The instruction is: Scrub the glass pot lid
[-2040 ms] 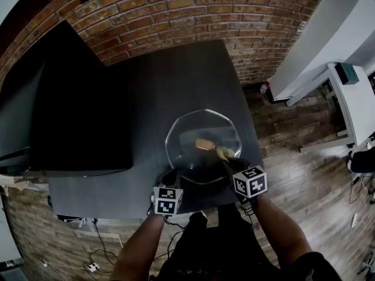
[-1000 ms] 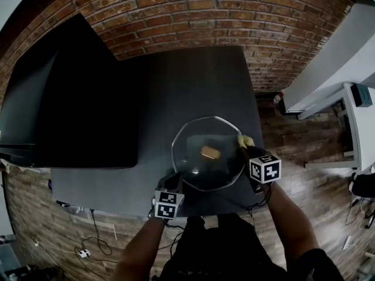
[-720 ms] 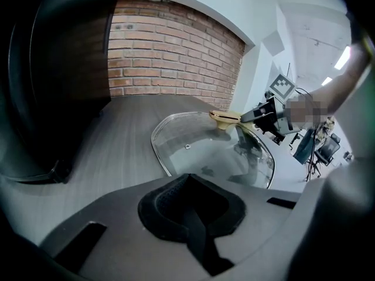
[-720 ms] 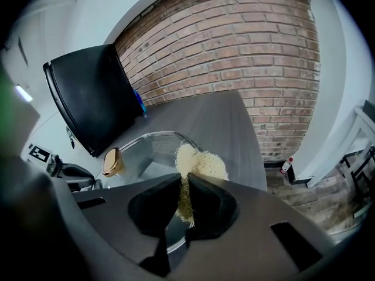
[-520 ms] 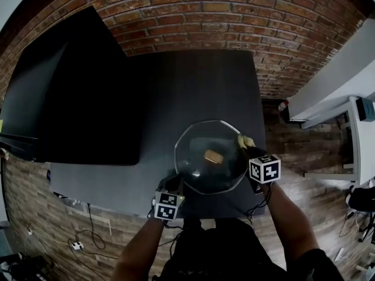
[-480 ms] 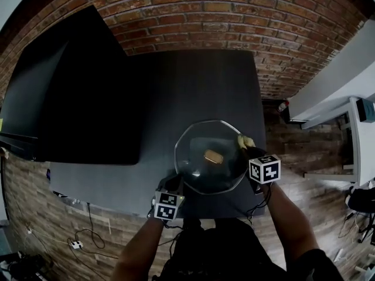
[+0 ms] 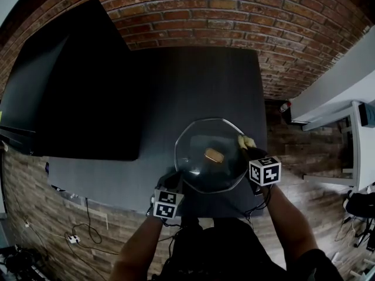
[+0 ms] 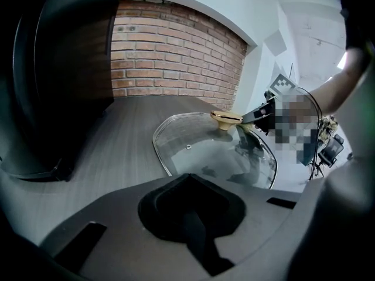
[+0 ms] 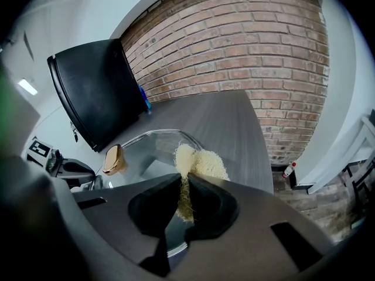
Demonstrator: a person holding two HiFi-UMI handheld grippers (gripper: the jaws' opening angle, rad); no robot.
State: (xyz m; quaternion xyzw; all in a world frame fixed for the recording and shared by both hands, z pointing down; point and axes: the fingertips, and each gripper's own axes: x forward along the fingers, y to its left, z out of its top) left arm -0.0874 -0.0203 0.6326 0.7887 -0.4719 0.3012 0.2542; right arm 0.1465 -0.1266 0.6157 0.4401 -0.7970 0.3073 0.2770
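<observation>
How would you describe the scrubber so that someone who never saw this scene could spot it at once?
On the dark table below the brick wall, find the glass pot lid near the front edge. At the lid's right rim, the right gripper is shut on the scrubber: the only pale yellow, fuzzy thing, unlike the smooth golden knob at the lid's centre.

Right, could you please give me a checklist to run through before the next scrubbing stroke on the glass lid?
1. Right gripper shut on the yellow scrubber: ok.
2. Left gripper shut on the near rim of the glass pot lid: ok.
3. Scrubber pressed against the glass at the lid's right edge: cannot tell.
4. Gold knob apart from the scrubber: ok.
5. Lid lies over the dark table, inside its front edge: ok.
</observation>
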